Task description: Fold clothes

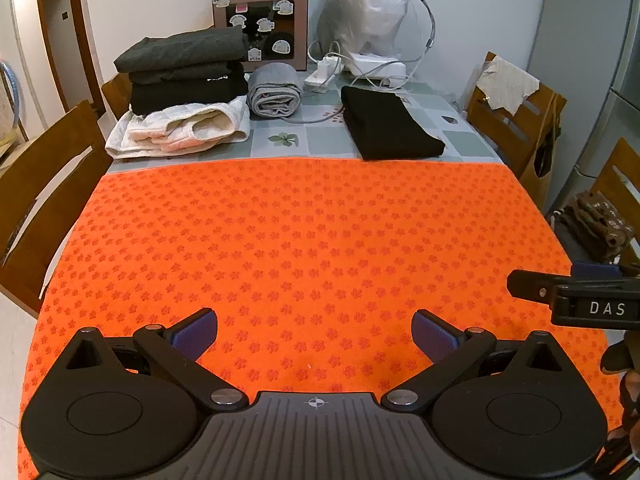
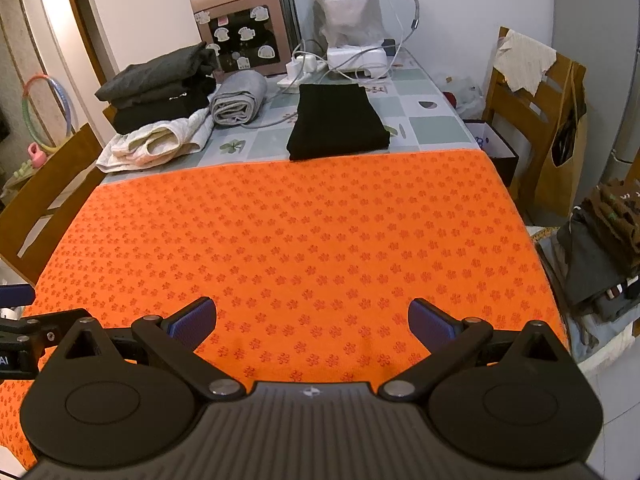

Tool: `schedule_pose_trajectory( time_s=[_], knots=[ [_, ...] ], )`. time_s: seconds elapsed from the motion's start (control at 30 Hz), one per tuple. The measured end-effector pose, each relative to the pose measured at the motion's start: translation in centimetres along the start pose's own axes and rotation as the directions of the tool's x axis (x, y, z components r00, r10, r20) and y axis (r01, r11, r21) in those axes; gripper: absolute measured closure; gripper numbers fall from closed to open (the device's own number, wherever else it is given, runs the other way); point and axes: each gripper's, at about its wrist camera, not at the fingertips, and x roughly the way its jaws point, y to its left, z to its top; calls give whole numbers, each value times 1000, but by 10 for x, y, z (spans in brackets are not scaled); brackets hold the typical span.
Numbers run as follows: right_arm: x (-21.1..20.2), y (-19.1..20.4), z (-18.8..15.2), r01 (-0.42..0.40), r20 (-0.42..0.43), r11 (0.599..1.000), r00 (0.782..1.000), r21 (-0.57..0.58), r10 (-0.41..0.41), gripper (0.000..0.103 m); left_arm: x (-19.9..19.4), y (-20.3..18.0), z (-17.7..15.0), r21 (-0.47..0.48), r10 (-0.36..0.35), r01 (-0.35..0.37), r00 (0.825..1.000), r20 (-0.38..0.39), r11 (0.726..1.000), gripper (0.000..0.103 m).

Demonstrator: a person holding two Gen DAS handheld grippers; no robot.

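- Because it is already folded, the black garment (image 1: 390, 124) lies flat beyond the orange mat (image 1: 304, 240), touching its far edge, likely set aside as done.
- More folded clothes (image 1: 184, 68) are stacked at the far left; an unfolded heap (image 2: 600, 248) waits on the chair at right.
- With nothing to hold, the left gripper (image 1: 315, 332) and right gripper (image 2: 312, 322) hover over the bare mat, fingers spread wide, probably ready for the next piece.

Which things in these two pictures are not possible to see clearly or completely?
- Clothes pile on the right chair: cut by the frame edge in both views; garment types unclear.
- Dark stack: lower layers hidden under the top garment.
- Sticker text on the pink appliance: too small.
- Right gripper in the left view: only one finger shows; the edge cuts off the rest.
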Motion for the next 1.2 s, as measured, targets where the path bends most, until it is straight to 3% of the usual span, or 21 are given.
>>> schedule_pose_trajectory(
  time_s=[0.43, 0.5, 1.03, 1.2],
  knots=[
    [43, -10, 30, -13, -14, 1000, 1000, -15, 13, 0, 25, 6, 7, -11, 6, -6, 999, -41, 1000, 0],
    [56, -10, 40, -18, -18, 1000, 1000, -23, 17, 0, 30, 7, 8, 69, -58, 62, 997, -51, 996, 0],
    [189, -5, 153, -50, -10, 997, 999, -57, 50, 1, 76, 24, 29, 25, -11, 13, 997, -80, 1000, 0],
    [238, 2, 183, -36, -17, 995, 999, -95, 34, 6, 91, 28, 31, 2, -2, 2, 996, -92, 1000, 0]
  ],
)
